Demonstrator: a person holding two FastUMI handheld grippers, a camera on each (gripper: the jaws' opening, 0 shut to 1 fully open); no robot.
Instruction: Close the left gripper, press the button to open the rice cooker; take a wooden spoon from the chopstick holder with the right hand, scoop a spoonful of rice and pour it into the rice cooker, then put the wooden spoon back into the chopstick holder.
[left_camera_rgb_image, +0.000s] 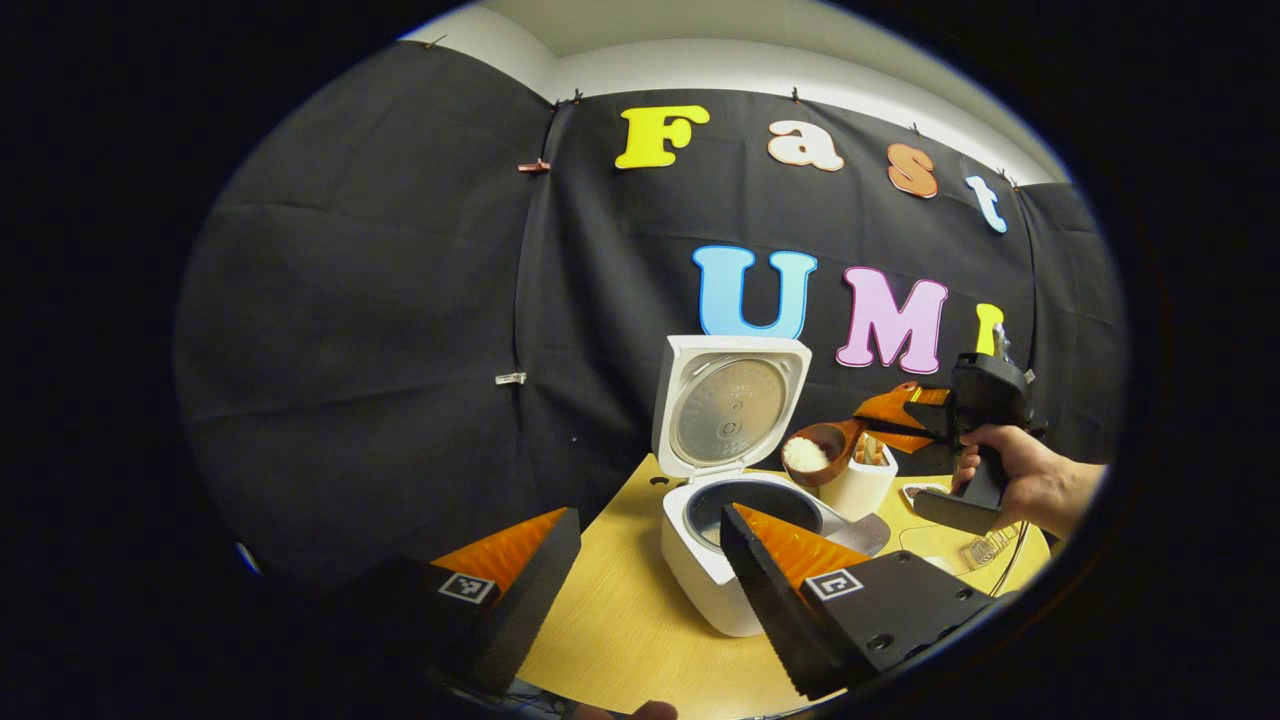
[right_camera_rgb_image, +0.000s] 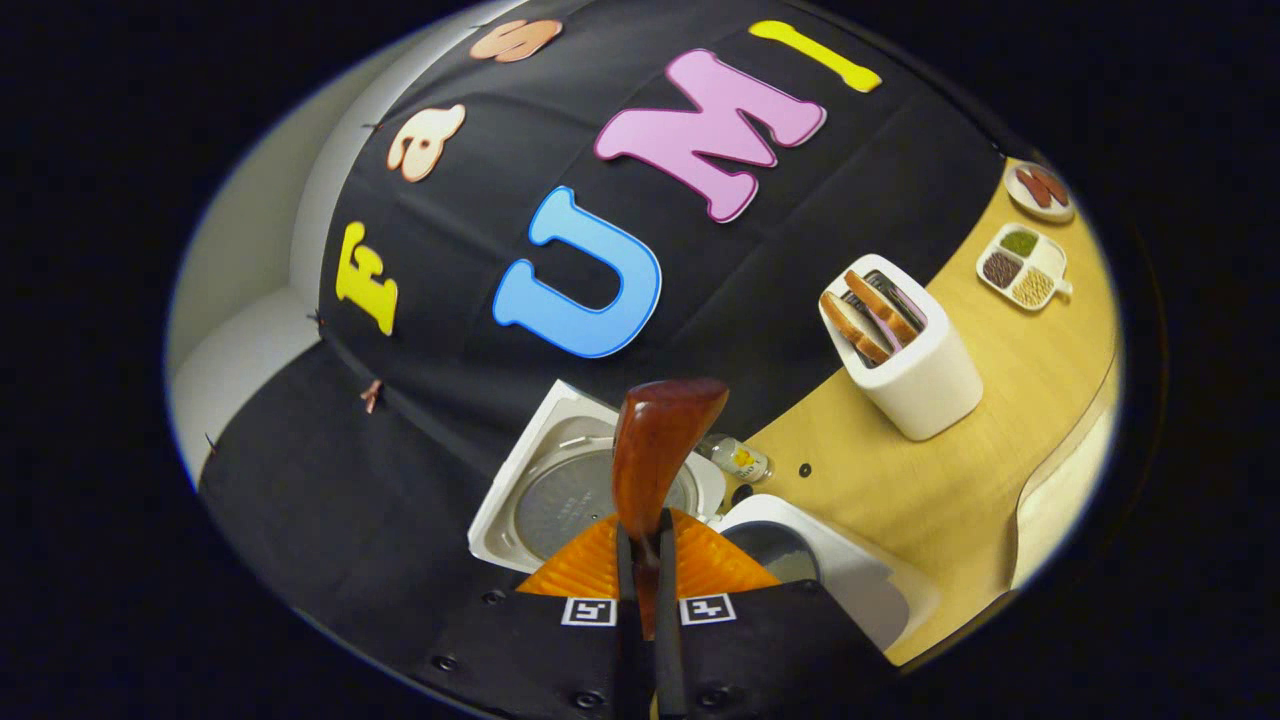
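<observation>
The white rice cooker (left_camera_rgb_image: 700, 560) stands on the table with its lid (left_camera_rgb_image: 735, 415) up and the dark inner pot (left_camera_rgb_image: 755, 500) showing. My left gripper (left_camera_rgb_image: 650, 510) is open, close in front of the cooker, with nothing between its fingers. My right gripper (left_camera_rgb_image: 885, 418), held by a hand (left_camera_rgb_image: 1030, 485), is shut on the handle of the wooden spoon (left_camera_rgb_image: 815, 455). The spoon's bowl carries white rice and hangs just above the cooker's right rim, in front of the white chopstick holder (left_camera_rgb_image: 865, 490). In the right gripper view the spoon (right_camera_rgb_image: 660, 440) rises from my shut right gripper (right_camera_rgb_image: 645, 535) over the cooker (right_camera_rgb_image: 850, 575).
The chopstick holder (right_camera_rgb_image: 915, 370) holds more wooden utensils. Farther along the wooden table (right_camera_rgb_image: 960, 490) lie a white divided tray of grains (right_camera_rgb_image: 1025, 265) and a small plate (right_camera_rgb_image: 1040, 190). A small bottle (right_camera_rgb_image: 742, 460) stands behind the cooker. The black cloth wall is close behind.
</observation>
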